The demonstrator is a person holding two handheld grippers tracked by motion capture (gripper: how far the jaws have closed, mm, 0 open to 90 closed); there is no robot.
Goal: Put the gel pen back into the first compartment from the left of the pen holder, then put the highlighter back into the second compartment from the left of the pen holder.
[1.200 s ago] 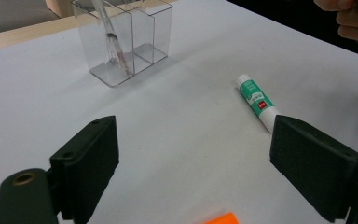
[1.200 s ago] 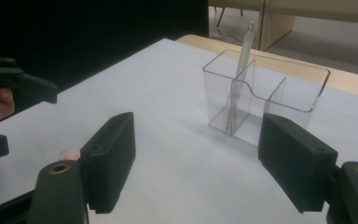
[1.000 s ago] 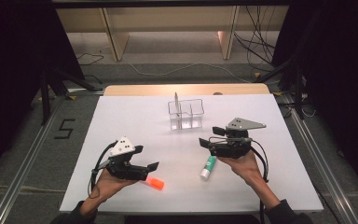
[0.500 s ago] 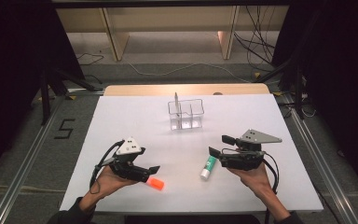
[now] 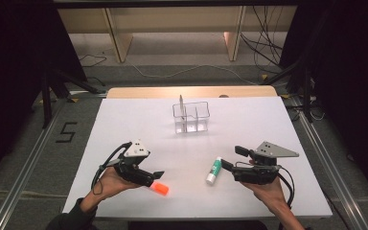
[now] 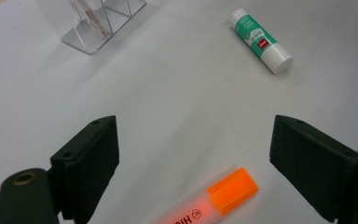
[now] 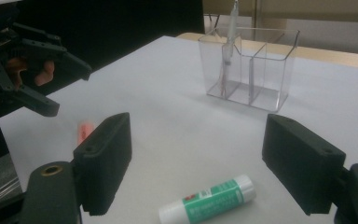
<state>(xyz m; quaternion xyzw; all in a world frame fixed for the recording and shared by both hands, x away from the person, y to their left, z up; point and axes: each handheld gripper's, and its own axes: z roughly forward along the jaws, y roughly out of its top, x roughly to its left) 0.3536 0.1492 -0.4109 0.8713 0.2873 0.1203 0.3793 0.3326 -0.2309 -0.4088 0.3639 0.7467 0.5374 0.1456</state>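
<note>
A: Orange highlighter, one item, lying flat on the white desk. Where is it against the left claw?

B: Between that claw's two black jaws, cap end forward. The jaws stand wide apart, released, and neither pad presses on it.

A: Next entry: glue stick, white body, green label.

B: Lying flat on the desk near its front edge, well apart from the highlighter. In the right claw's own view it rests low between the jaws, nearer the left one.

A: State of the right claw?

B: Released. Its jaws have just been opening wider, and the glue stick sits loose in front of them, gripped by neither pad.

A: Last entry?

B: Clear plastic organiser, divided into compartments, upright near the far middle of the desk. One thin pen stands in its left end compartment, tilted slightly.
</note>
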